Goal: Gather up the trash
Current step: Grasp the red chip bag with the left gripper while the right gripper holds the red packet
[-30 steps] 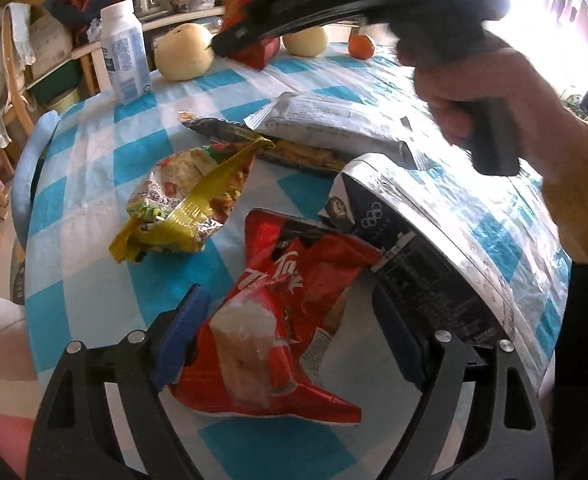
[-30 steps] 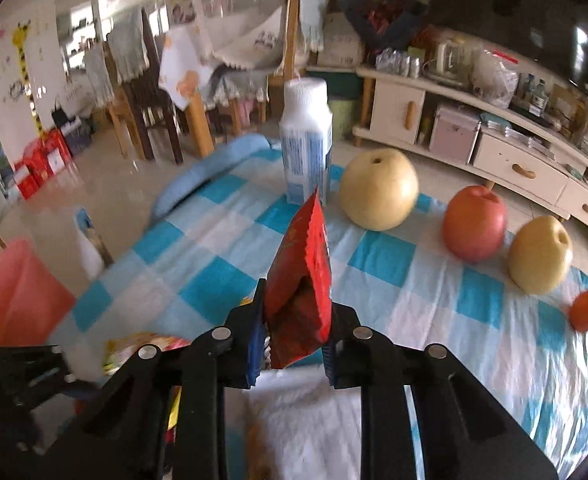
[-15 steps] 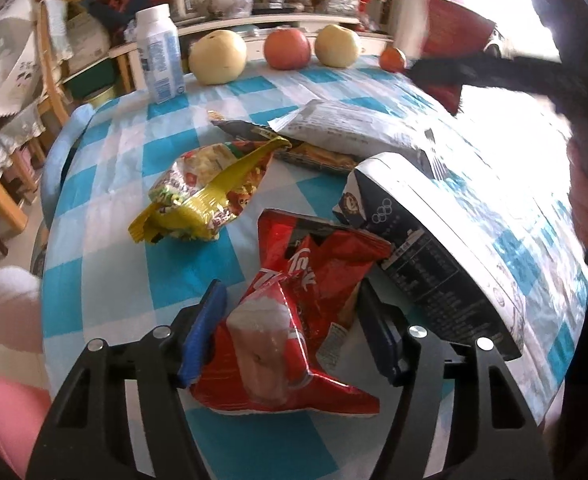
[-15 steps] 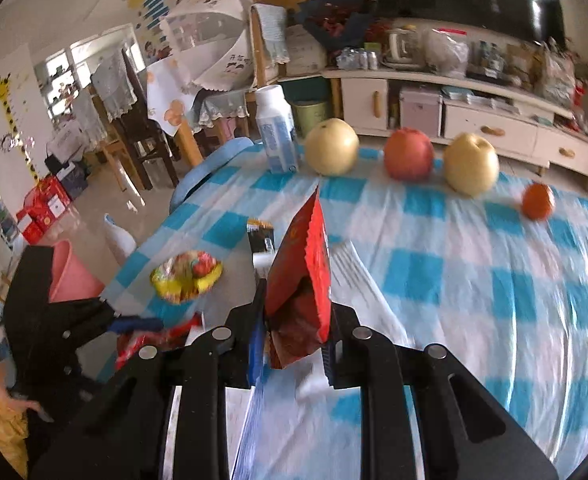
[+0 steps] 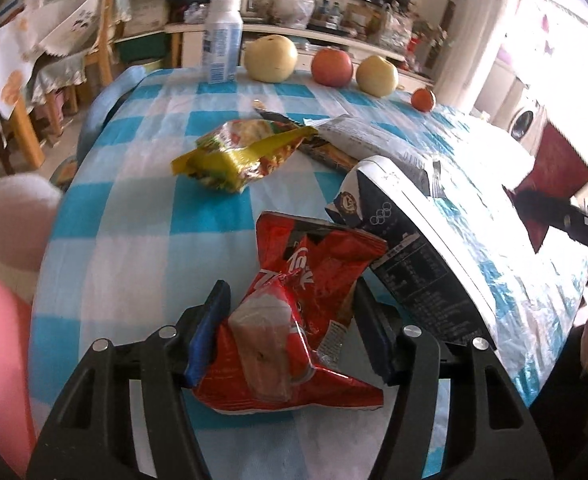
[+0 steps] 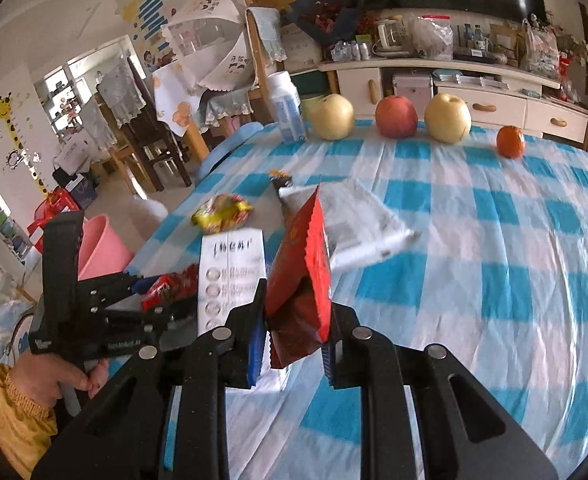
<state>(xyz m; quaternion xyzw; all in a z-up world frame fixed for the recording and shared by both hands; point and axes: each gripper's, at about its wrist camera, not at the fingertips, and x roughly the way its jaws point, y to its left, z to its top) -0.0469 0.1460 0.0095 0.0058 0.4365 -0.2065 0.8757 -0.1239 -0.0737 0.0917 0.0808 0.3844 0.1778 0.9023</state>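
The crumpled red snack bag is squeezed between the pads of the left hand-held gripper, whose jaws have just been closing, right beside the milk carton lying on the checked desk. A dark red wrapper is pinched upright in the right hand-held gripper, probably lifted clear of the carton. The yellow noodle packet is left behind the carton.

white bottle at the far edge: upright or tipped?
Upright. The bottle stands on its base beside the pears, cap on top; the left wrist view agrees.
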